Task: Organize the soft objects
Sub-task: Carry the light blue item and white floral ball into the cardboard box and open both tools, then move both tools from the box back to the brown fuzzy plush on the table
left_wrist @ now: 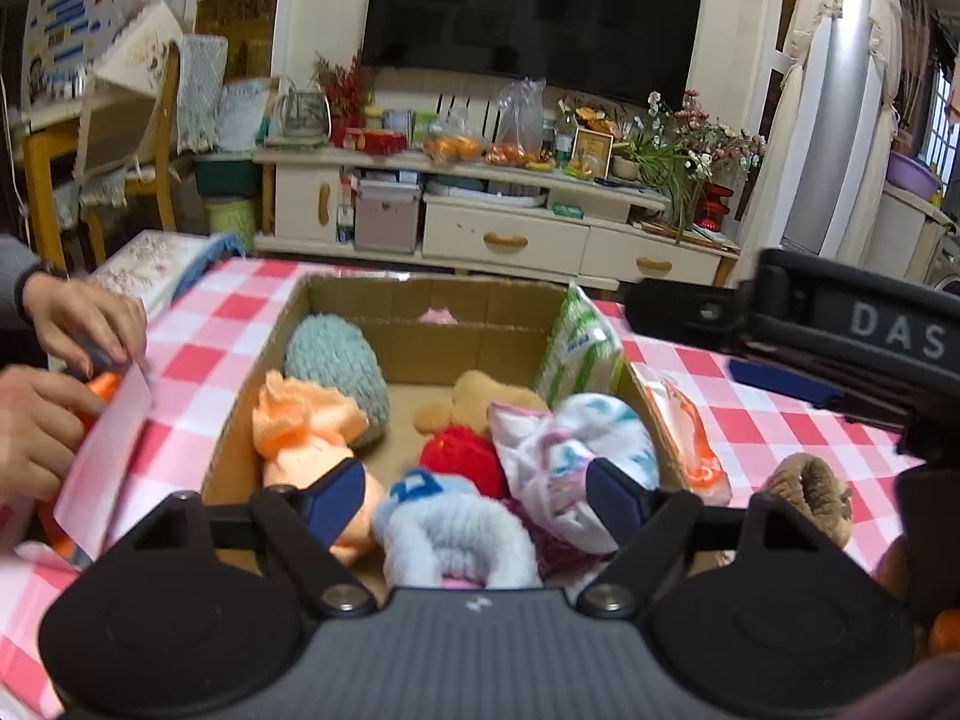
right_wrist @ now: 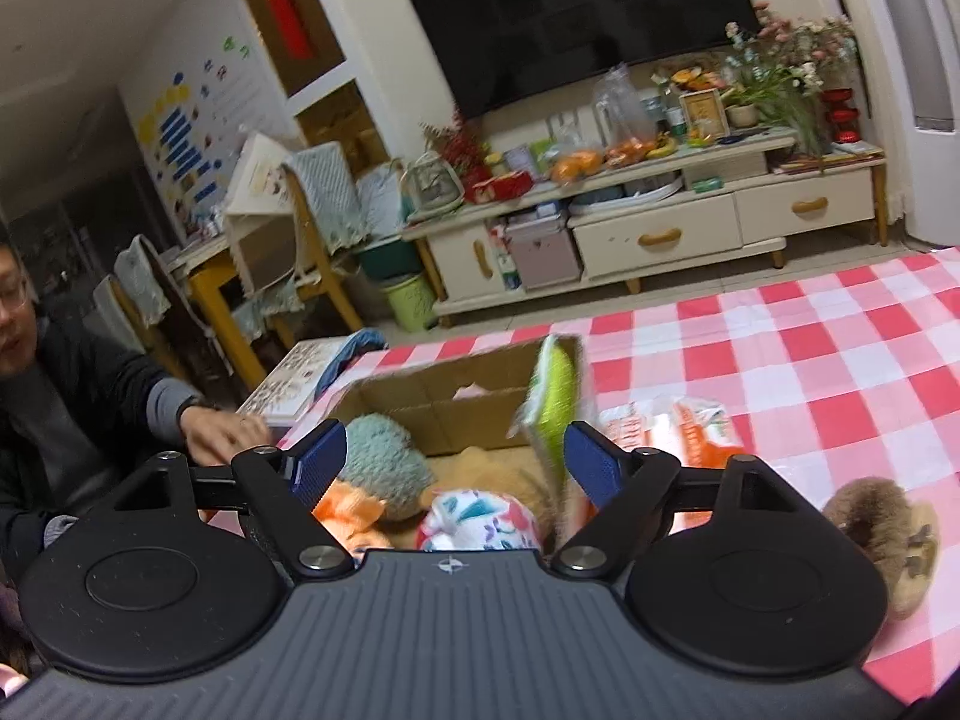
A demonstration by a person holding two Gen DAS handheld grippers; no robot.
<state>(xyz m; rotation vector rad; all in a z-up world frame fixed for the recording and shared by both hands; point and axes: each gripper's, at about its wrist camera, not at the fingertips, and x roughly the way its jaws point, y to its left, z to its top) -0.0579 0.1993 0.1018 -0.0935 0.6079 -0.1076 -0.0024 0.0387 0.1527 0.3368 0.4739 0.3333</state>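
Cardboard box [left_wrist: 420, 354] brims with soft toys in the left view only; both left gripper [left_wrist: 474, 495] and right gripper [right_wrist: 456, 459] tilt downward, claws spread, empty.

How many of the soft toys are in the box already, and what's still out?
Several are in the cardboard box already: a teal plush, an orange one and a red one. Both grippers, left and right, are open and hold nothing. A brown furry toy still lies on the tablecloth.
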